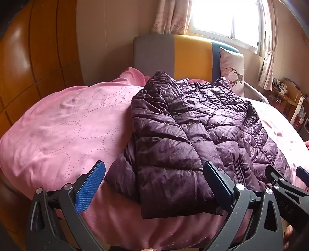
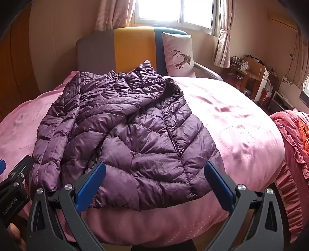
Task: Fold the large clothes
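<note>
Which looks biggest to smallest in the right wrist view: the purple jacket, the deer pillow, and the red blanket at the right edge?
1. purple jacket, though it lies nearest the camera.
2. red blanket, cut off by the picture edge, so unsure.
3. deer pillow, farthest away.

Bed: pink quilted bedspread (image 2: 241,125), stitched loop pattern, creased.
Headboard (image 2: 133,50): upholstered, grey, yellow and blue panels, at the bed's far edge.
Pillow (image 2: 178,56): pale, antlered deer print, upright against the headboard's blue panel.
Window (image 2: 173,11): behind the headboard, strong daylight, overexposed.
Curtains (image 2: 222,44): pale pink, drawn aside.
Wardrobe (image 1: 34,63): glossy wood panels, left wall.
Desk (image 2: 249,73): wooden, cluttered, far right corner.
Red ruffled blanket (image 2: 293,139): beside the bed's right edge.
</note>
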Demonstrator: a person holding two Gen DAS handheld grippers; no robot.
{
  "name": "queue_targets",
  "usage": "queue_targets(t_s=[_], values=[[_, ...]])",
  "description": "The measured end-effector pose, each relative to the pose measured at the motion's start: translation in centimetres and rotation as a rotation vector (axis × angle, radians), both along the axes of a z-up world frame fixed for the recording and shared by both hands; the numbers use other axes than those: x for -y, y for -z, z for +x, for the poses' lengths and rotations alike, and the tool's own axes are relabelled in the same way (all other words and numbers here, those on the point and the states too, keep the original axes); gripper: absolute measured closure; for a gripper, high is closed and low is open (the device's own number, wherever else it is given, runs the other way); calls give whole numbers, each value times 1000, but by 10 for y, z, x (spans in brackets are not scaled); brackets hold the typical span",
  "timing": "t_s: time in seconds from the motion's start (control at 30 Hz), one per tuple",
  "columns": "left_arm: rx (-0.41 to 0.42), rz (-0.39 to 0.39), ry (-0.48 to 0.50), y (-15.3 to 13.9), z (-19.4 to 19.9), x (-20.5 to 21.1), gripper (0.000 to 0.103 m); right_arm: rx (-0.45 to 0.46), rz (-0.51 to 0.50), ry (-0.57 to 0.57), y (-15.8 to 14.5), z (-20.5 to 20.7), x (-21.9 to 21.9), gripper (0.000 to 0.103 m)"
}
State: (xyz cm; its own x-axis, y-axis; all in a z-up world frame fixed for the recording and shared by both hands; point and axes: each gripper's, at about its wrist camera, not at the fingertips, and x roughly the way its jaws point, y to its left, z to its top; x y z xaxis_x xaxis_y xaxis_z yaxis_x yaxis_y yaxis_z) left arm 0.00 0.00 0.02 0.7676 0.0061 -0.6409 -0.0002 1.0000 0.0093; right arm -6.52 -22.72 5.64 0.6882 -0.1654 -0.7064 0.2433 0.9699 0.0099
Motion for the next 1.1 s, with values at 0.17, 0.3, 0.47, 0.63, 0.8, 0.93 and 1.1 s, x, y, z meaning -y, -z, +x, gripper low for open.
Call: queue_targets(t_s=[0.17,0.3,0.47,0.63,0.8,0.93,1.1], values=[[-4,1,-2,-1,0,0,3,5,-1,-7,1,0,-2,2],[-7,-5,0,4,-1,4,3,-6,1,-15,-1,2,-1,2],[-10,-8,3,3,-1,3,3,-3,5,-16,-1,-3,0,2],[-7,-10,11,2,-2,5,3,-9,5,-18,1,1,-1,2],[-11,-16,18,2,-3,5,3,-9,5,-16,1,3,-1,2],[-15,-25,23,1,-4,5,3,-10,2,-19,1,2,-1,2],[-17,-27,32,0,-5,6,3,-7,-3,-19,0,2,-1,2]])
